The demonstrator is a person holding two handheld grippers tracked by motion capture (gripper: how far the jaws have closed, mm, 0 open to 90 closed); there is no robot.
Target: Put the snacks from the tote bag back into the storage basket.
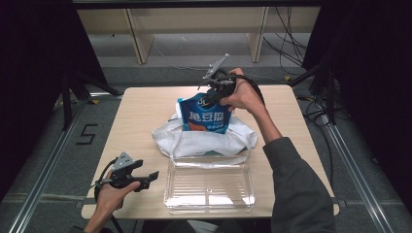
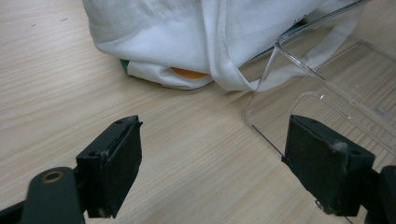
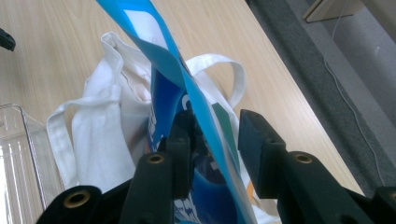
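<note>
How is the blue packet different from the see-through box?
The blue packet is coloured and printed, while the clear box lets the table show through.
The blue packet stands upright, poking out of the white cloth bag; the clear box lies flat on the table.
The blue packet's top edge sits between the jaws of the right gripper; the clear box is not between any jaws, and the left gripper is open beside it.

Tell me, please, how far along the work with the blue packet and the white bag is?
Early. The clear tray is bare. In hand: the right claw straddles the top of the blue packet, which stands in the white bag; its pads are not clamped. Left: probably lifting it out. The left claw rests open.
</note>
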